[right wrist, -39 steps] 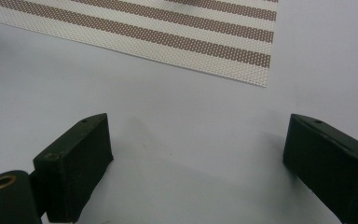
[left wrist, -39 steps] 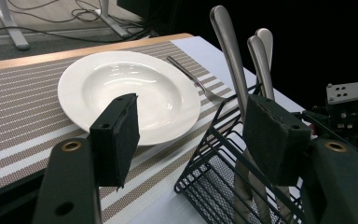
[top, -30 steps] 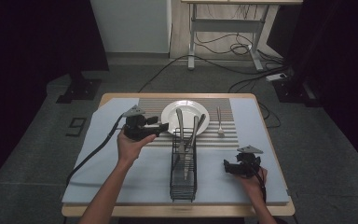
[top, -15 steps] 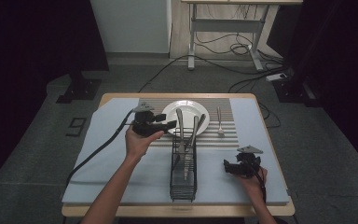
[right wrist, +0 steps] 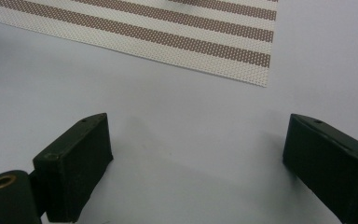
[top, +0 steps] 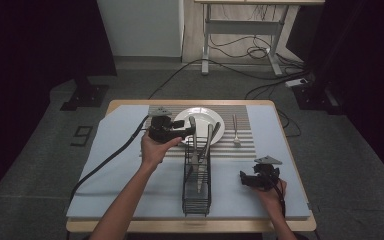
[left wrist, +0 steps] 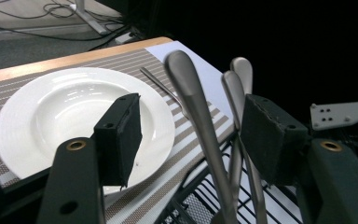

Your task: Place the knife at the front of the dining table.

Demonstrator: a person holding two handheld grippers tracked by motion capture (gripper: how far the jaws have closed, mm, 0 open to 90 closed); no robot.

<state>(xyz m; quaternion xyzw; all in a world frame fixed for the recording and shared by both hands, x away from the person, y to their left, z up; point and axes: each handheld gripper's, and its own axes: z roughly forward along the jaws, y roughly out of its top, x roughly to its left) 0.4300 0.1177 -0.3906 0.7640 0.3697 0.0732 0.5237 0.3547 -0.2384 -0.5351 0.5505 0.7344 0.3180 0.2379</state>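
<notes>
- Since the earlier pictures, the left gripper (top: 189, 132) has been carried rightward and away from the person, from beside the rack to the upright utensil handles; the right gripper (top: 243, 178) has been kept in place.
- The surface (top: 130, 106) is seen to be covered by a pale blue cloth (top: 110, 165), with a striped placemat (top: 240, 145) laid across its far middle.
- A black wire rack (top: 197, 190) is found standing on the cloth at the centre, running from the near edge to the placemat.
- A white plate (top: 202, 120) is found resting on the placemat, just beyond the rack's far end.
- Three metal utensil handles (left wrist: 191, 93) are seen standing in the rack's far end, leaning toward the plate.
- A fork (top: 235, 131) is found lying on the placemat to the right of the plate, apart from it.
- The left gripper's jaws are held released, wide apart; in the left gripper view the nearest handle is seen rising between them, touched by neither pad.
- The right gripper is found resting low on the cloth near the right edge, held in the right hand (top: 270, 192); its jaws are spread wide with bare cloth between them, the placemat's corner (right wrist: 256, 77) lying beyond.
</notes>
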